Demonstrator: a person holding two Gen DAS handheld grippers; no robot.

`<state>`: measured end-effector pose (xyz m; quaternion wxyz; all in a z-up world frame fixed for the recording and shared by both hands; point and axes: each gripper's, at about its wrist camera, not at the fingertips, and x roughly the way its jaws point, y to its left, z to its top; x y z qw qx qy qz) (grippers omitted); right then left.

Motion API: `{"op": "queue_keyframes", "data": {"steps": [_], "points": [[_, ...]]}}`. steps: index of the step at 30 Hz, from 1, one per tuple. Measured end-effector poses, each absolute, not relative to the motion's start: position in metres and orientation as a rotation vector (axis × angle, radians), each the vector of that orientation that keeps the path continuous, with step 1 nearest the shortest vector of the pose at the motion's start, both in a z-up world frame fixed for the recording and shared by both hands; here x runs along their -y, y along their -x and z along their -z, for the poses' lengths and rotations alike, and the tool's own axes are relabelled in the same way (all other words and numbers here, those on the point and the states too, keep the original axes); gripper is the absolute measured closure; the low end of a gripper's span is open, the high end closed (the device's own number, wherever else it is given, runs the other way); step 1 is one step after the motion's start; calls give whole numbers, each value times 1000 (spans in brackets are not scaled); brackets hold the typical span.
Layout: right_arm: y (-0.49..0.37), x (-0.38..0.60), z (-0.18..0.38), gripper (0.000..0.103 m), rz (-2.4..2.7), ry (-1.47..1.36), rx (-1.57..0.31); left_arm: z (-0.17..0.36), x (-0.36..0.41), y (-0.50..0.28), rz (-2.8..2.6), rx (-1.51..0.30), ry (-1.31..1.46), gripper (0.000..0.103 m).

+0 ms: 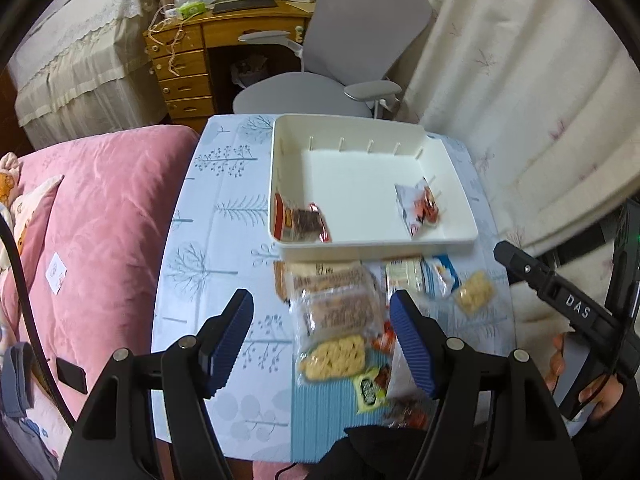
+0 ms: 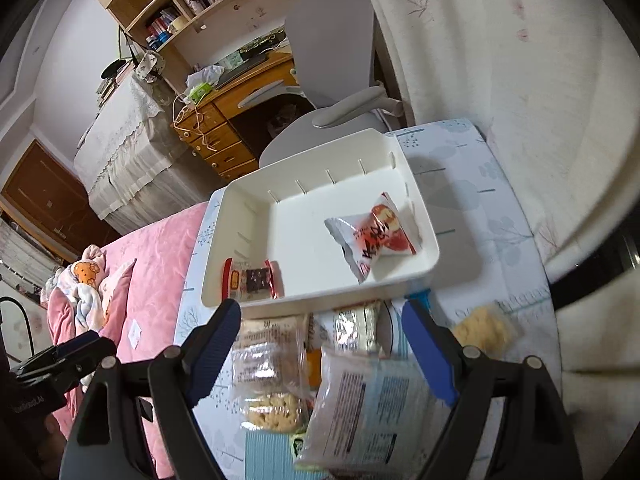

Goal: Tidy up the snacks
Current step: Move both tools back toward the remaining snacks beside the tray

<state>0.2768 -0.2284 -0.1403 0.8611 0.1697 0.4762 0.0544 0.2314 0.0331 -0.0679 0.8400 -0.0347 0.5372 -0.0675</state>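
A white tray (image 1: 376,245) stands on the small table and holds a red and brown snack pack (image 1: 302,224) at its near left and a white and red pack (image 1: 420,208) at its right. The tray also shows in the right wrist view (image 2: 416,200). A pile of wrapped snacks (image 1: 336,312) lies in front of the tray, with one yellow cracker pack (image 1: 474,292) apart at the right. My left gripper (image 1: 322,344) is open above the pile, empty. My right gripper (image 2: 320,356) is open above the pile (image 2: 272,364), empty.
The table wears a pale blue tree-print cloth (image 1: 224,216). A pink quilted bed (image 1: 100,220) lies to the left. A grey office chair (image 1: 344,60) and a wooden desk (image 1: 188,68) stand behind. A cream curtain (image 1: 520,100) hangs at the right.
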Motion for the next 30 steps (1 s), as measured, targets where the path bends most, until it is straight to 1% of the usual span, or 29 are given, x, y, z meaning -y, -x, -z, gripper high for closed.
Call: {"op": "queue_keyframes", "data": {"steps": [12,23,30], "points": [[-186,198,129,20,117,-433,-943,71,-77,-188,355,-1146,-40,33],[-102,159,151,20,330,-520,-911,84,-106,-168,478,-1138,-167,33],[-65,145,169,20,396,-471,-892,98,-105,-170,503,-1123,-259,31]]}}
